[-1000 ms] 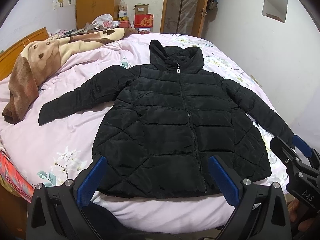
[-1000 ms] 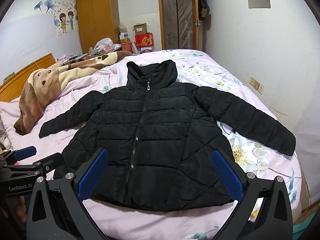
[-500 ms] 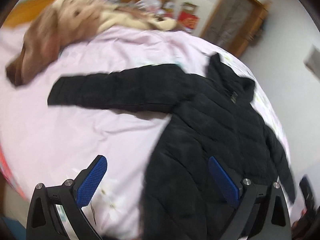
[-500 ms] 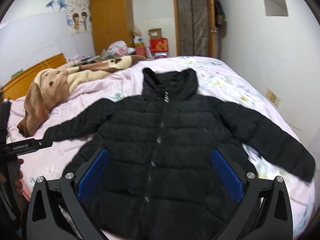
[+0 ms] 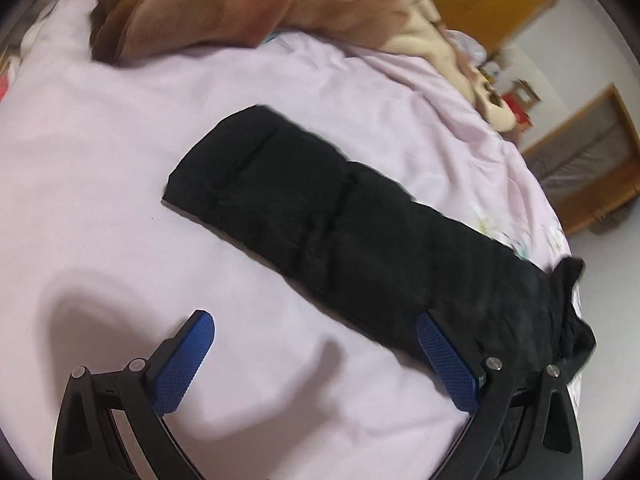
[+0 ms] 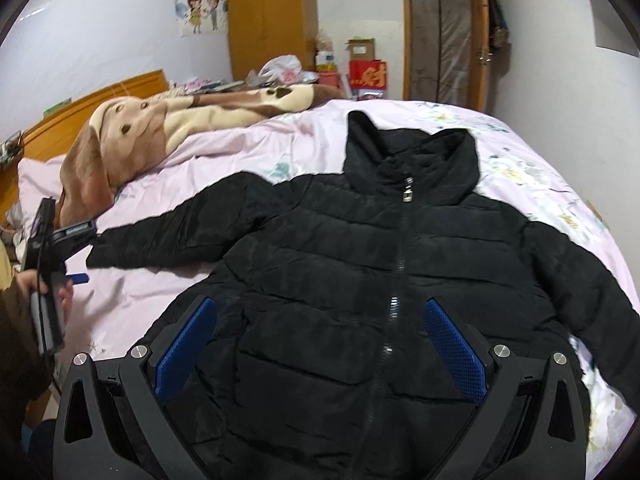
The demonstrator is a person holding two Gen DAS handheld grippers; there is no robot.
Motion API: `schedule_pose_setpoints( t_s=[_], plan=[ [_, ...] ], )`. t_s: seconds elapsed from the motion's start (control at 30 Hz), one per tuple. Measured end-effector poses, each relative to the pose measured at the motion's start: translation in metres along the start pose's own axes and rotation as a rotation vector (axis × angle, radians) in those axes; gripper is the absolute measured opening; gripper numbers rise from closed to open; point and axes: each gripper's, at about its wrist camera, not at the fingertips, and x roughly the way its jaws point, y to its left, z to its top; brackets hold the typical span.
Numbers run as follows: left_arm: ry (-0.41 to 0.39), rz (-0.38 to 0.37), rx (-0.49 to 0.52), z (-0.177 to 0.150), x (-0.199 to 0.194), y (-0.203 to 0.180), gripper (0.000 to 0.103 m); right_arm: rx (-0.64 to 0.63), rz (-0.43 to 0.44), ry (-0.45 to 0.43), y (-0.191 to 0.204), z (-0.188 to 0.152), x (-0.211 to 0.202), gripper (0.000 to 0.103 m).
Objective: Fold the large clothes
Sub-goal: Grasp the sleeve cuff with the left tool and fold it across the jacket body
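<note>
**Over the bed: left gripper swings out to the sleeve cuff**

Across the pink-sheeted bed [image 6: 248, 148] the black puffer jacket [image 6: 360, 264] lies face up, zipped, hood toward the far wall and both sleeves spread wide; nothing on it is folded yet. A brown and cream blanket [image 6: 160, 128] is heaped along the headboard side, well apart from the jacket body but near the end of the left-hand sleeve.

A second ago both cameras looked squarely at the hem from the foot of the bed. Since then the left gripper [image 5: 316, 360] has swept sideways and leaned in, so its view is now filled by the sleeve [image 5: 320, 216] alone, with the squared cuff end at the far side of the frame. The right gripper [image 6: 320, 344] has barely shifted and hangs above the lower front panels near the zip [image 6: 396, 280].

Both pairs of blue-padded jaws stand wide apart with nothing between them. The left one hovers over bare sheet just beside the sleeve, its right finger [image 5: 448, 364] overlapping the fabric edge in the view; whether it touches, I cannot tell.

My reading is that the first fold, sleeve across the chest, is about to be set up: the left tool appears to be lining up for a grasp on the sleeve, and must close on the puffy fabric firmly or it will slip.
</note>
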Motion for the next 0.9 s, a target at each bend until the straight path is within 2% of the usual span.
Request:
schedule_pose_setpoints(
  t_s=[0.27, 0.47, 0.5, 0.53, 0.57, 0.63, 0.67, 0.73, 0.83, 0.9],
  plan=[
    [-0.008, 0.074, -0.113, 0.02, 0.045, 0.009, 0.102, -0.029, 0.017, 0.02, 0.008, 0.003, 0.023, 0.103],
    [0.022, 0.015, -0.219, 0.029, 0.057, 0.01, 0.1, -0.025, 0.016, 0.03, 0.008, 0.004, 0.034, 0.103],
    [0.022, 0.016, -0.233, 0.03, 0.057, 0.01, 0.09, -0.02, 0.019, 0.035, 0.008, 0.003, 0.036, 0.103],
    [0.019, 0.016, -0.231, 0.032, 0.057, 0.008, 0.075, -0.017, 0.022, 0.037, 0.007, 0.003, 0.036, 0.103],
    [0.024, -0.009, -0.23, 0.032, 0.057, 0.005, 0.069, -0.013, 0.026, 0.038, 0.007, 0.002, 0.037, 0.103],
    [0.033, -0.024, -0.237, 0.032, 0.058, 0.004, 0.051, -0.011, 0.031, 0.041, 0.008, 0.002, 0.036, 0.103],
    [0.032, -0.032, -0.241, 0.032, 0.057, 0.005, 0.047, -0.01, 0.034, 0.041, 0.008, 0.002, 0.036, 0.103],
    [0.024, -0.034, -0.236, 0.033, 0.055, 0.003, 0.024, -0.007, 0.038, 0.042, 0.008, 0.003, 0.035, 0.103],
    [-0.006, -0.039, -0.193, 0.035, 0.043, -0.005, 0.016, -0.004, 0.036, 0.032, 0.007, 0.004, 0.03, 0.103],
    [-0.049, -0.043, -0.146, 0.035, 0.03, -0.018, 0.015, 0.003, 0.04, 0.022, 0.005, 0.007, 0.026, 0.103]
  ],
)
